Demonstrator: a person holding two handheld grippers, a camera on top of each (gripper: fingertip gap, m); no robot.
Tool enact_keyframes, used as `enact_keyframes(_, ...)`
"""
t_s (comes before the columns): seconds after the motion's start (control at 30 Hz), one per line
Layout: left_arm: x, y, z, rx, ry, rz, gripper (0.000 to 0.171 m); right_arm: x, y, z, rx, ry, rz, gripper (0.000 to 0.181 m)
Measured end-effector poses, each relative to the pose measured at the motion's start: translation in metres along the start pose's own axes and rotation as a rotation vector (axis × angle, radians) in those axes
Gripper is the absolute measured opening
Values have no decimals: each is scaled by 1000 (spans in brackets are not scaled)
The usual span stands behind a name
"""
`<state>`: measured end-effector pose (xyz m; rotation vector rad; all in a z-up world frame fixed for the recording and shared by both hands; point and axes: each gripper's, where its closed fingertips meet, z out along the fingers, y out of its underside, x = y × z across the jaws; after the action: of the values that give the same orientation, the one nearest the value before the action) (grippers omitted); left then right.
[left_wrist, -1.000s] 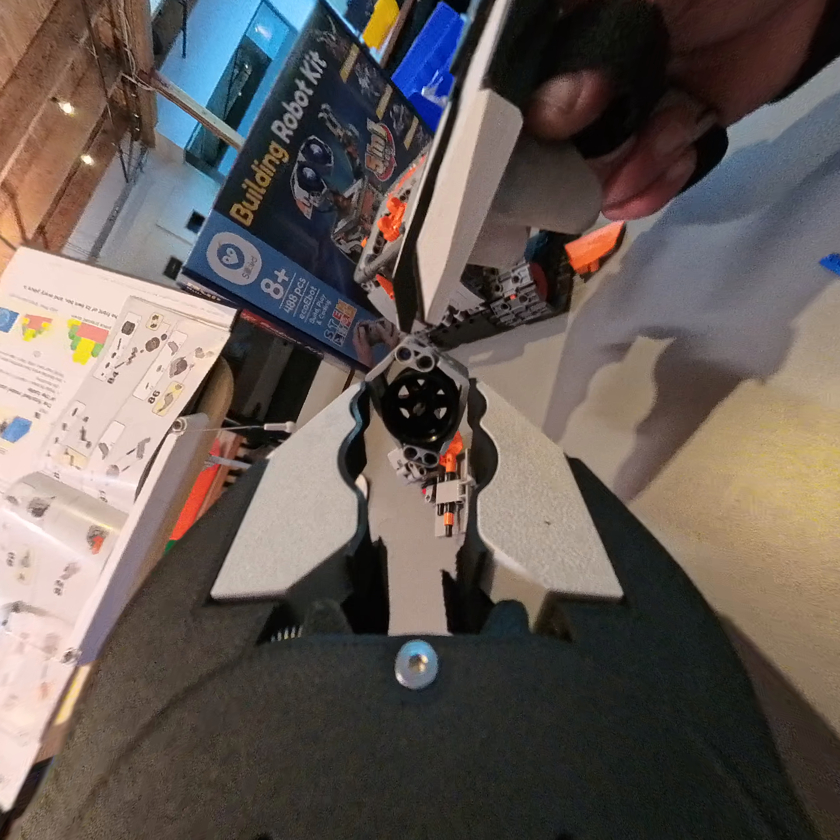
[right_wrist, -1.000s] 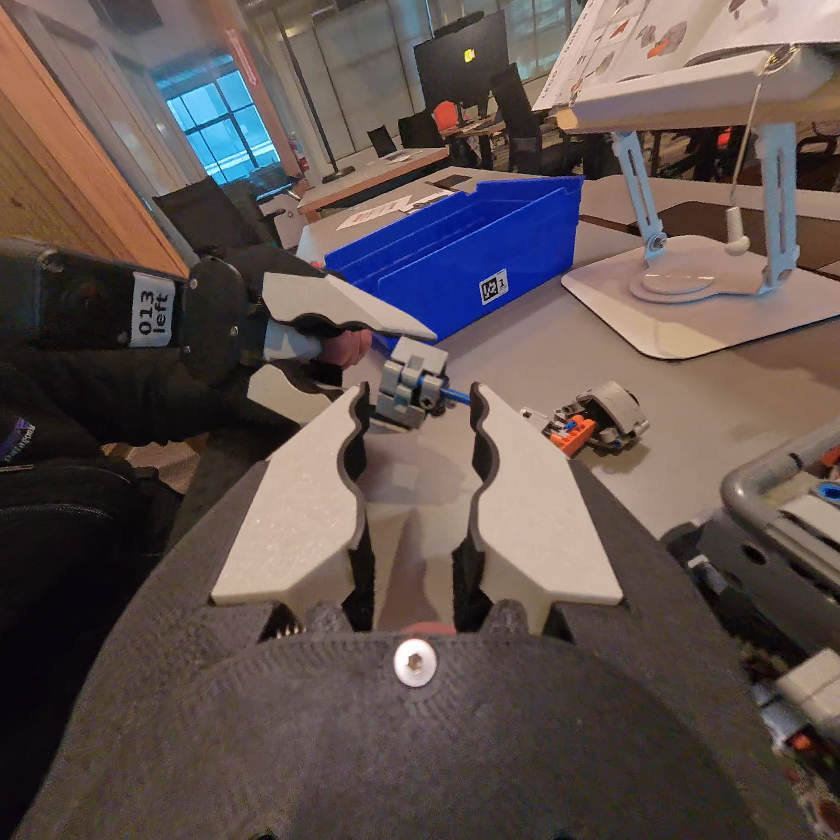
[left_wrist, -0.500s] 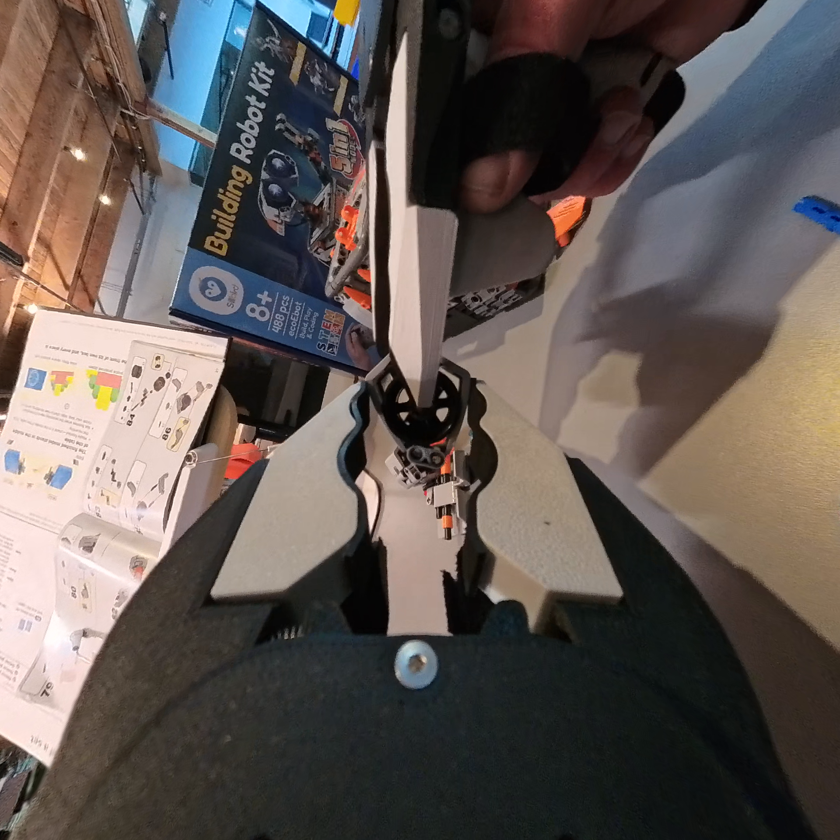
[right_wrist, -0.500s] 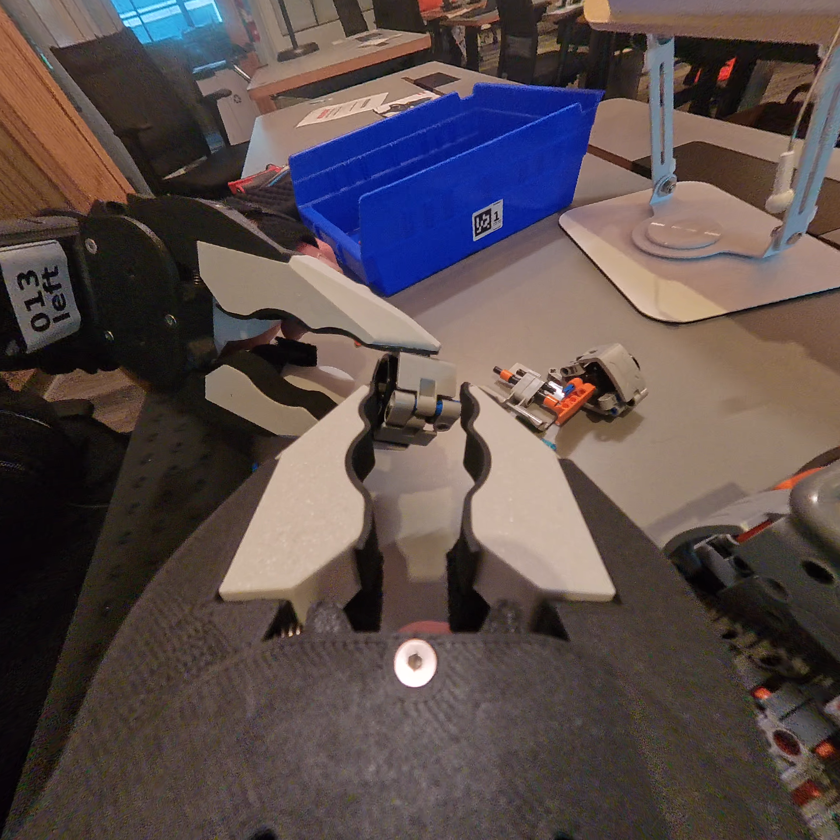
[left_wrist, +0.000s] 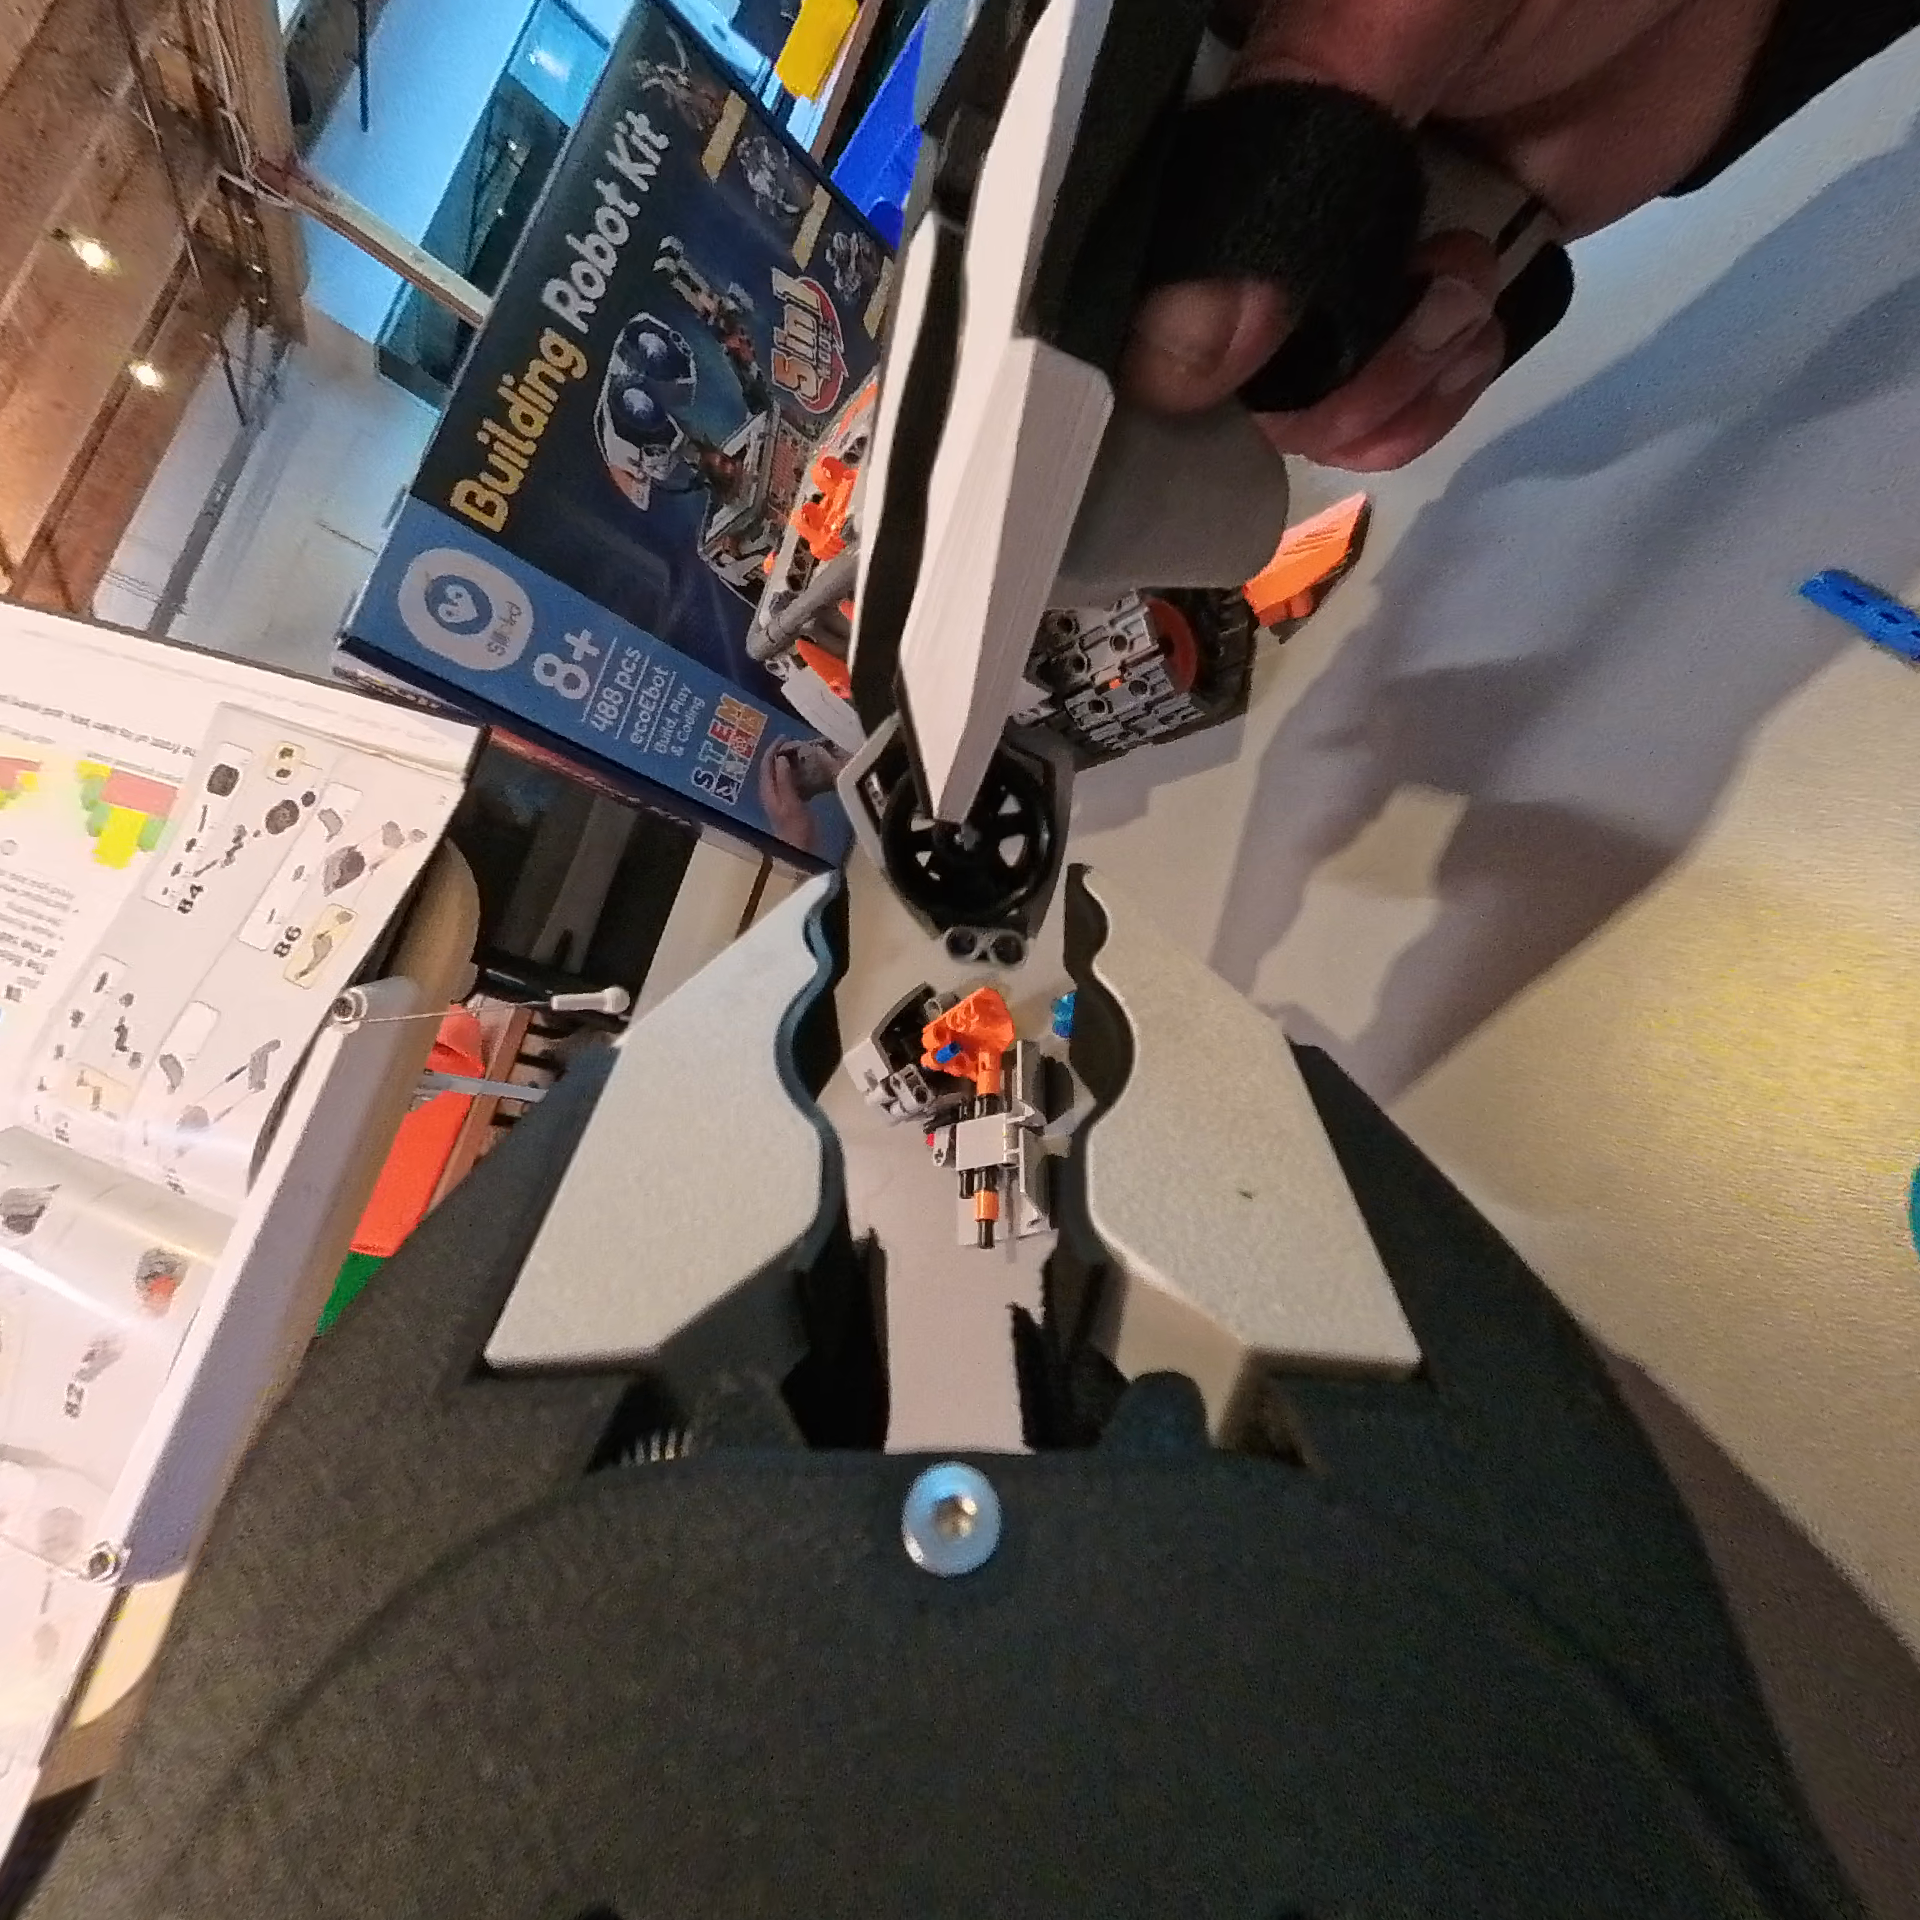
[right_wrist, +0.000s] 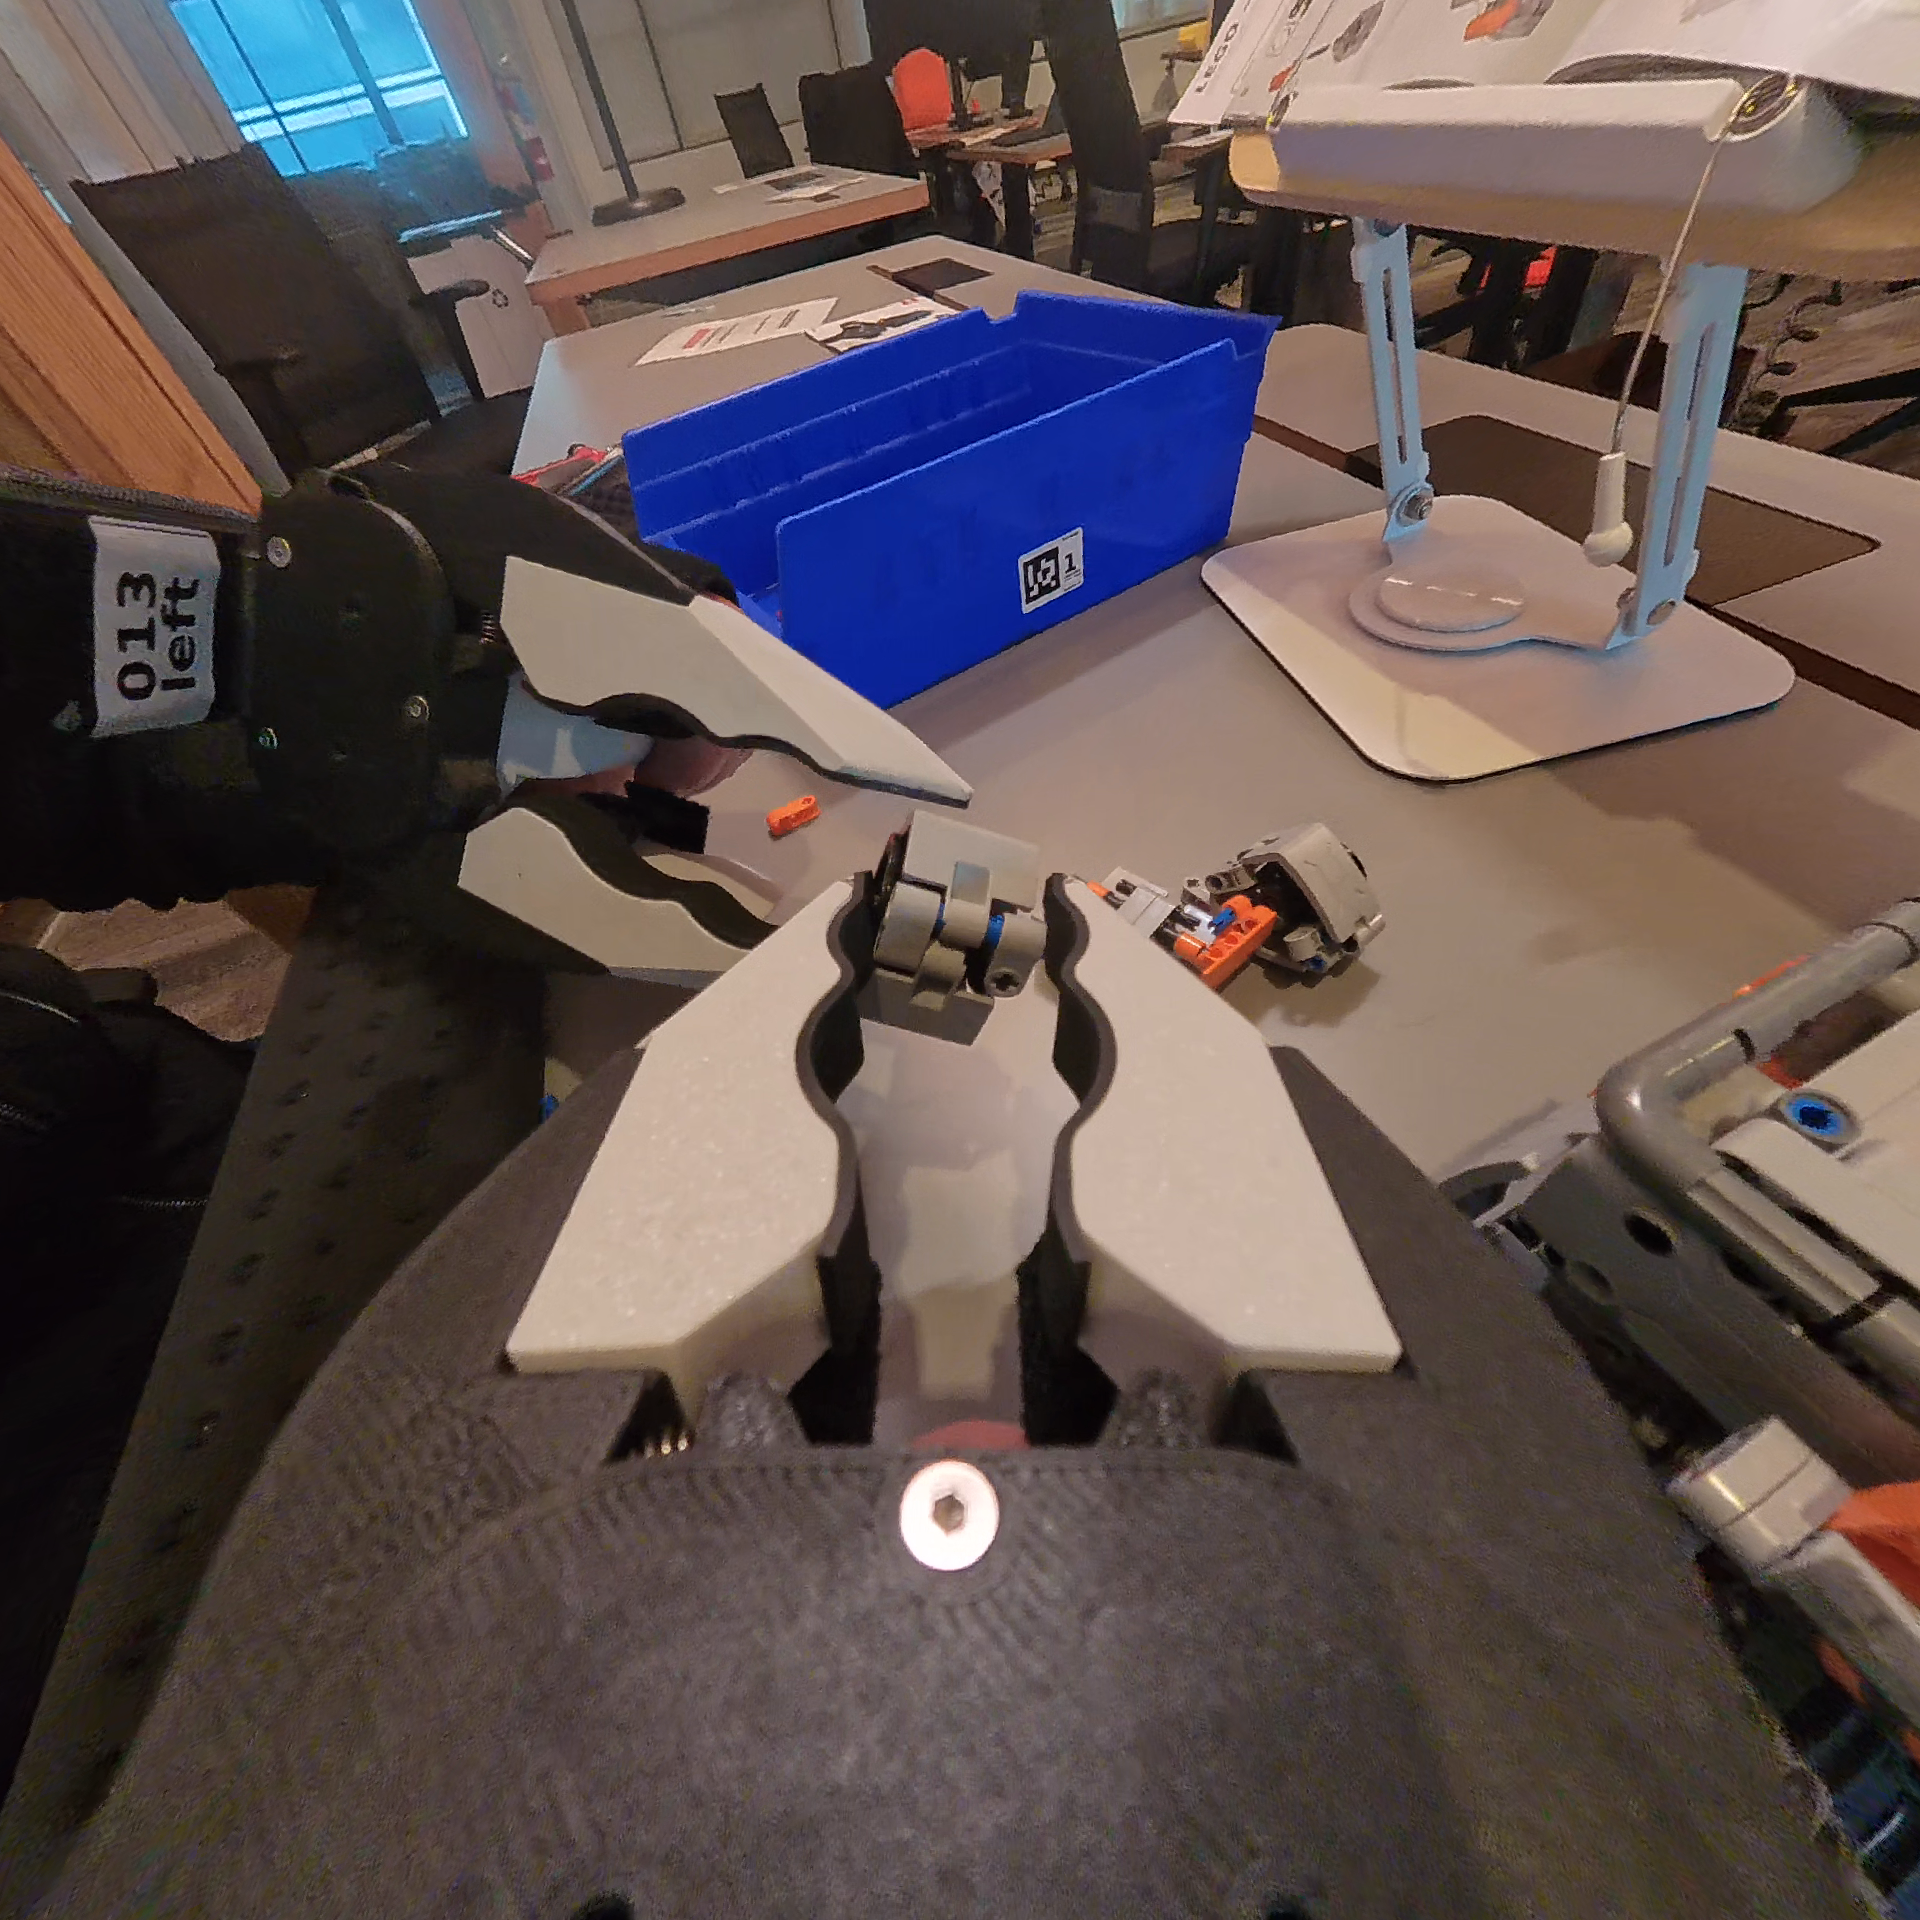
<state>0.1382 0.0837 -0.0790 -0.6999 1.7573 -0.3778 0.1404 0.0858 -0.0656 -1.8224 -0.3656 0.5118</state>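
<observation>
A small grey piece with a black wheel (left_wrist: 1000, 864) is clamped between the tips of my right gripper (right_wrist: 956, 904); it also shows in the right wrist view (right_wrist: 971, 878). In the left wrist view the right gripper (left_wrist: 940, 800) comes down from above, held by a person's hand (left_wrist: 1299, 343). My left gripper (left_wrist: 956, 904) is open, its tips just short of the wheel piece and not gripping it. In the right wrist view the left gripper (right_wrist: 868, 857) stands with its jaws wide apart. A small grey and orange assembly (left_wrist: 966, 1081) lies on the grey table (right_wrist: 1351, 1039) below.
A blue bin (right_wrist: 935, 499) stands at the back. A white stand (right_wrist: 1496, 623) holds an instruction booklet (left_wrist: 156, 935). A dark kit box (left_wrist: 623, 520) leans behind a larger built vehicle (left_wrist: 1132, 665), which sits at the right (right_wrist: 1714, 1195). A loose orange piece (right_wrist: 792, 814) lies near the bin. Both grippers' tips are close together, under 4 cm apart.
The right gripper has closed on the wheel piece, which sat between the left fingertips. The left gripper has let go and drawn back; the piece now sits just beyond its tips.
</observation>
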Motion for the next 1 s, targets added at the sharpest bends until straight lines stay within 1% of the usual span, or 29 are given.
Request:
enact_keyframes(0.33,-8,7,1,11,18,-111,39,4,-6,-4,31,22,0,30)
enact_keyframes(0.57,-8,6,1,20,25,-120,41,3,-6,-4,37,15,7,30)
enact_keyframes(0.77,-1,2,1,33,46,-97,43,-2,-7,-3,43,-14,12,30)
enact_keyframes(0.87,2,2,2,31,58,-98,40,-2,-7,-2,44,-17,12,30)
enact_keyframes(1.0,3,3,2,36,76,-113,31,-2,-9,-4,52,-17,13,29)
